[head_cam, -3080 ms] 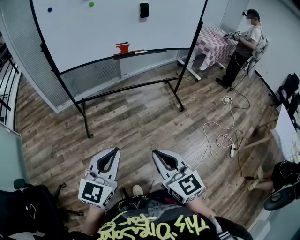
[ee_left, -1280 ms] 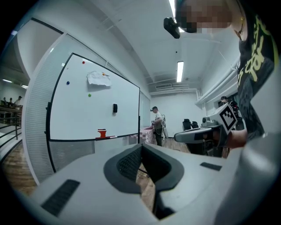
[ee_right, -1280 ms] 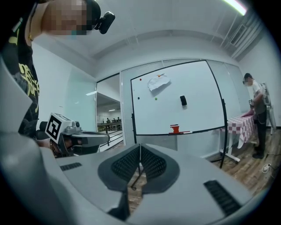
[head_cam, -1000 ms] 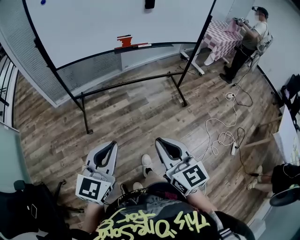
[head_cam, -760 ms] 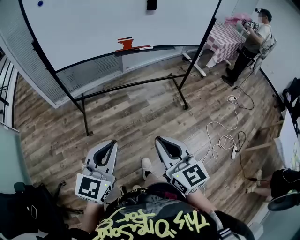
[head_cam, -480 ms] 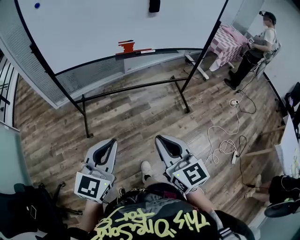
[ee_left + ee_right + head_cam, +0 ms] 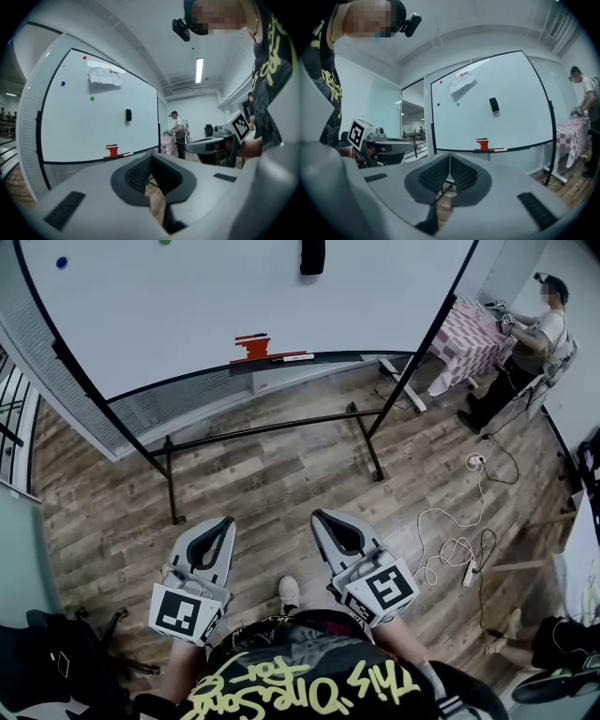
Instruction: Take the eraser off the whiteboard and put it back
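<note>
Black eraser (image 7: 312, 256): one, stuck high up on the whiteboard (image 7: 187, 306), well apart from your two grippers.
Whiteboard: one, on a black stand on the wood floor (image 7: 281, 474).
Your left gripper (image 7: 228, 521): one, jaws closed together, nothing in them.
Your right gripper (image 7: 318, 516): one, jaws closed together, nothing in them.
Small dots (image 7: 92, 98): four on the board.
Paper sheet (image 7: 104, 76): one, near the board's top.
Red thing (image 7: 251, 345): one, on the board's ledge.
Other person (image 7: 534, 334): one, beside the checked table (image 7: 473, 334).

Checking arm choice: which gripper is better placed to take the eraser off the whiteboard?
Probably right: in the head view the eraser sits almost straight ahead of the right gripper; the left gripper sits further aside. Both shut, far off.
</note>
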Action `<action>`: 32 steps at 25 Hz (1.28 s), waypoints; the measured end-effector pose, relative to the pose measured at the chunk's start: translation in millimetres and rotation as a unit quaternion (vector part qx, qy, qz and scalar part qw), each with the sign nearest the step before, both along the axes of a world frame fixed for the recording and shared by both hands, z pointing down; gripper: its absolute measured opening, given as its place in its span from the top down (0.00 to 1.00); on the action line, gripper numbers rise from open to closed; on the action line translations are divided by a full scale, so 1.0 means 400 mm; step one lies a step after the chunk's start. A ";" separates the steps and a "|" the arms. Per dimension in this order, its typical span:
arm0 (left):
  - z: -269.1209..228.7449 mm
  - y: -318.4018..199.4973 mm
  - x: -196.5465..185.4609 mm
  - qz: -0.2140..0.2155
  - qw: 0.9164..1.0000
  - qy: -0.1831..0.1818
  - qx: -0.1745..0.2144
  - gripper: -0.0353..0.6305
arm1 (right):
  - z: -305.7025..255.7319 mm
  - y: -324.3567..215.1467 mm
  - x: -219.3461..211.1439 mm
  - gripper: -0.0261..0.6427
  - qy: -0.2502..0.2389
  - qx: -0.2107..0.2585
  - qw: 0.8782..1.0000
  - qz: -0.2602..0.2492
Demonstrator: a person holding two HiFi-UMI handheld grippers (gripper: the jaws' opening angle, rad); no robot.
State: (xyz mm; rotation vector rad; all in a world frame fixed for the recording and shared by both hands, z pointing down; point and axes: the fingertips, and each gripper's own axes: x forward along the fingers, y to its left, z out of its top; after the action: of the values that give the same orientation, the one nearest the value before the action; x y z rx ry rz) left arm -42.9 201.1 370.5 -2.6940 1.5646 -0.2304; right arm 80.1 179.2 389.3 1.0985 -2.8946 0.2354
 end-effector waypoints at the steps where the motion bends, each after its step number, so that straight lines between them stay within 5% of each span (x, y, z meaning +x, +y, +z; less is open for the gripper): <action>1: 0.001 -0.012 0.005 -0.001 1.000 0.000 0.000 0.94 | 0.002 -0.013 0.006 0.94 0.000 -0.001 1.000 -0.001; 32: 0.004 -0.092 0.023 -0.012 1.000 0.002 -0.003 0.94 | 0.002 -0.108 0.025 0.94 0.001 0.000 1.000 -0.015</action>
State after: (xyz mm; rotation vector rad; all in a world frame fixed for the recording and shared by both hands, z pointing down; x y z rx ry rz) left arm -33.7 164.1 372.0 -2.6815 1.6016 -0.2311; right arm 90.0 136.0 390.1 1.0550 -2.9072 0.2320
